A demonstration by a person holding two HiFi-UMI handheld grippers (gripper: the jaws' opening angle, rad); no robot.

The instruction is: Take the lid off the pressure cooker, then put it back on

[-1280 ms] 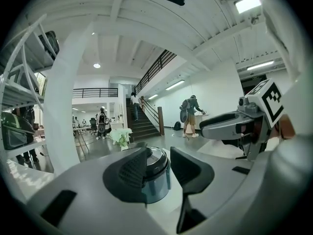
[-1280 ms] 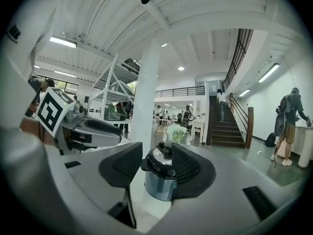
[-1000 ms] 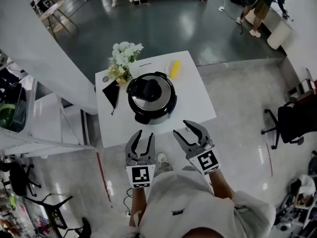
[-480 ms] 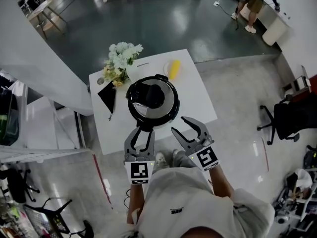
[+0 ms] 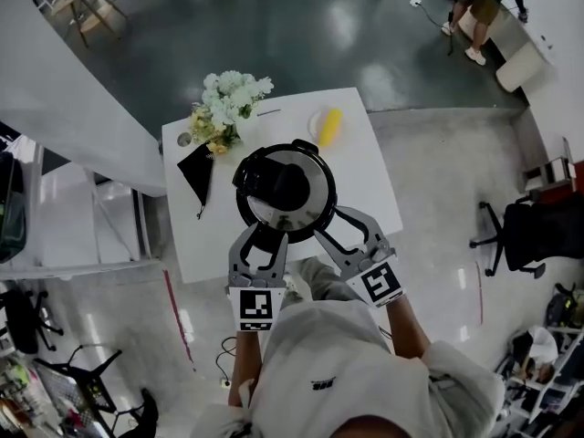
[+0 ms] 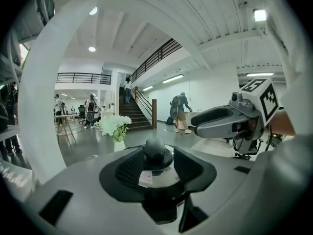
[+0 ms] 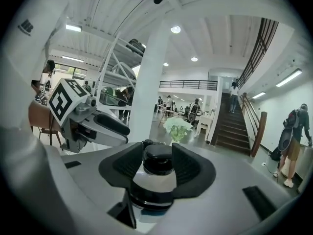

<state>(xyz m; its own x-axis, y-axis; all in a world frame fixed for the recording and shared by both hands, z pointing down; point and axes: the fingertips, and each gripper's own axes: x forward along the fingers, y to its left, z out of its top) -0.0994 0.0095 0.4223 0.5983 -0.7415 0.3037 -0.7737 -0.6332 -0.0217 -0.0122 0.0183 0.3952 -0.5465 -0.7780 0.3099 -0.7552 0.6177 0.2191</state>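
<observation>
Closest in, low in the head view: left gripper (image 5: 265, 237) and right gripper (image 5: 336, 226), side by side, both aimed at the pressure cooker (image 5: 285, 192).

Left fingers (image 6: 122, 173) spread apart, gripping nothing, tips close against the pot's near side, contact not clear. Right fingers (image 7: 193, 168) likewise parted and empty, tips just beside the pot's near right edge.

Framed in each gap: the black knob (image 7: 157, 161) on top of the lid (image 5: 306, 210). Lid seated on the cooker, shiny metal with a black handle across its middle. Cooker upright near the middle of the white tabletop (image 5: 370, 185).

Left of it, a black pouch (image 5: 196, 167). Behind that, a bunch of white and yellow flowers (image 5: 228, 108). Toward the far edge, a yellow object (image 5: 329, 126) on a small white plate (image 5: 315, 124).

Beyond the tabletop, dark glossy floor (image 5: 274, 26), with a person (image 5: 470, 3) standing at top right.
</observation>
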